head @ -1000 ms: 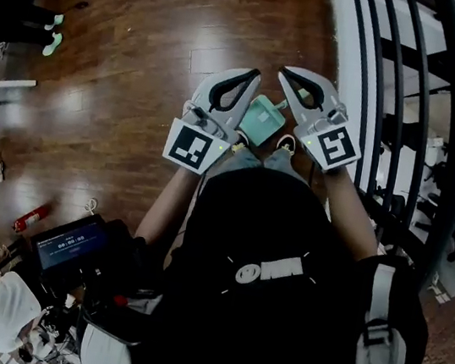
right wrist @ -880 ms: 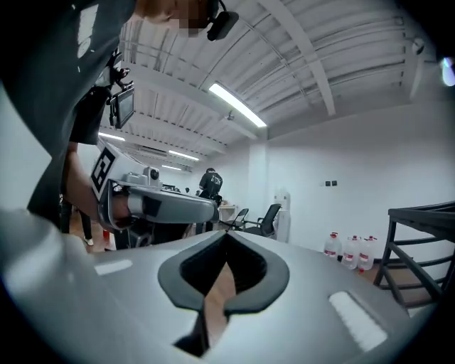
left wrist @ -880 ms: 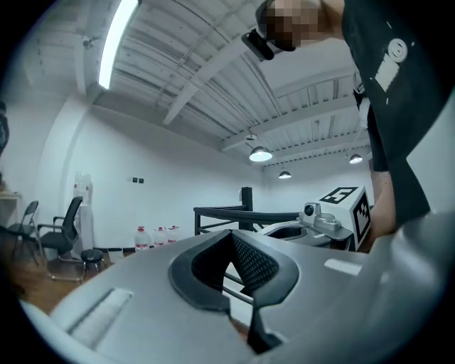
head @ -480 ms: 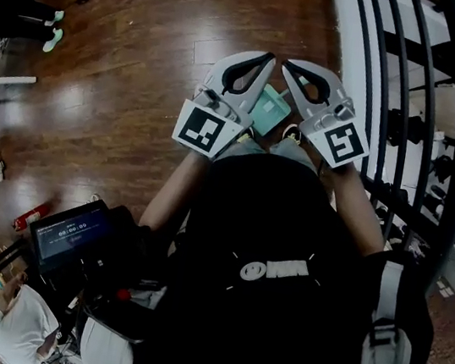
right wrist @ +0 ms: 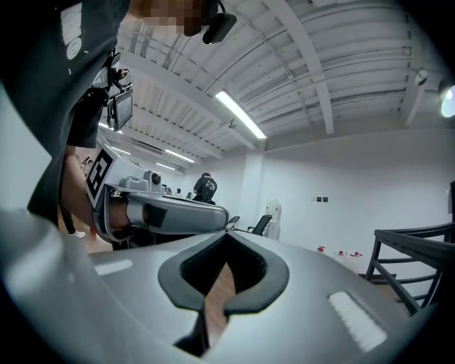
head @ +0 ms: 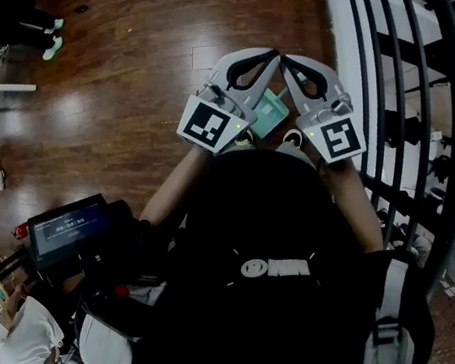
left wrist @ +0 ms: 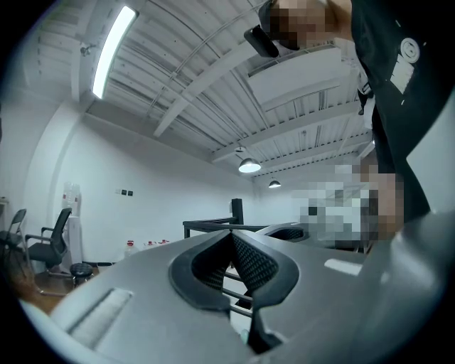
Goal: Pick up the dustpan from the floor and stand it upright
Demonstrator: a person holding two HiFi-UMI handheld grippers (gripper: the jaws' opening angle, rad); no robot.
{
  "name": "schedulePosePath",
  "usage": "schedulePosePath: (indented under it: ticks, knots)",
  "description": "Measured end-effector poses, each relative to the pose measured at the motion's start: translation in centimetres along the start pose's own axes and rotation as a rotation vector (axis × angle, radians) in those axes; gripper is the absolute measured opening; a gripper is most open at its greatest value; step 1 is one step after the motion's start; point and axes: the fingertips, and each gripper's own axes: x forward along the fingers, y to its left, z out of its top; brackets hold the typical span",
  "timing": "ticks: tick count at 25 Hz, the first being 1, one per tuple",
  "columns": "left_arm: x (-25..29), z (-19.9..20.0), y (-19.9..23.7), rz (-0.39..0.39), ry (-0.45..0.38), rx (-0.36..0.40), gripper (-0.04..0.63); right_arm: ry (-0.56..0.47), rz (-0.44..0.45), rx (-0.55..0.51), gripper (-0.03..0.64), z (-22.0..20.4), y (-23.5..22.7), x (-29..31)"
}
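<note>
Nearest the person's chest, the left hand-held gripper (head: 262,61) and right hand-held gripper (head: 295,68) are held raised, each with its jaws together on nothing, tips almost meeting. Beneath them, partly hidden, the teal dustpan (head: 268,115) lies on the wooden floor (head: 124,75), near its right edge.

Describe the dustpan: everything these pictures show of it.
The dustpan is pale mint green and looks like plastic. Only a rectangular patch shows in the head view, on the wooden floor by the person's feet. The left gripper and right gripper, both shut and empty, overlap it from above. Its handle and pose cannot be made out.
</note>
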Motion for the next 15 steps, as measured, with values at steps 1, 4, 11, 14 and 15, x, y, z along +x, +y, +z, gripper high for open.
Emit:
schedulePosePath:
  ticks: [1,4,11,14,15]
  knots:
    - [0.1,0.2,0.0,-0.001,-0.005,0.004,0.017,-0.003,-0.001,-0.004,0.0,0.2,-0.1,0.0]
    - [0.4,0.7,0.0,-0.002,-0.015,0.009,0.017,-0.006,-0.001,-0.011,0.0,0.5,-0.5,0.0]
    - [0.7,0.4,0.2,0.011,-0.004,-0.015,0.017,0.001,-0.005,0.009,0.001,0.2,-1.3,0.1]
    - [0.6,0.0,0.2,0.013,0.004,-0.03,0.017,0.004,-0.003,0.004,0.001,0.0,-1.3,0.1]
    - [0.5,-0.2,0.2,0.013,0.006,-0.032,0.017,0.004,-0.003,0.005,0.001,-0.1,-1.3,0.2]
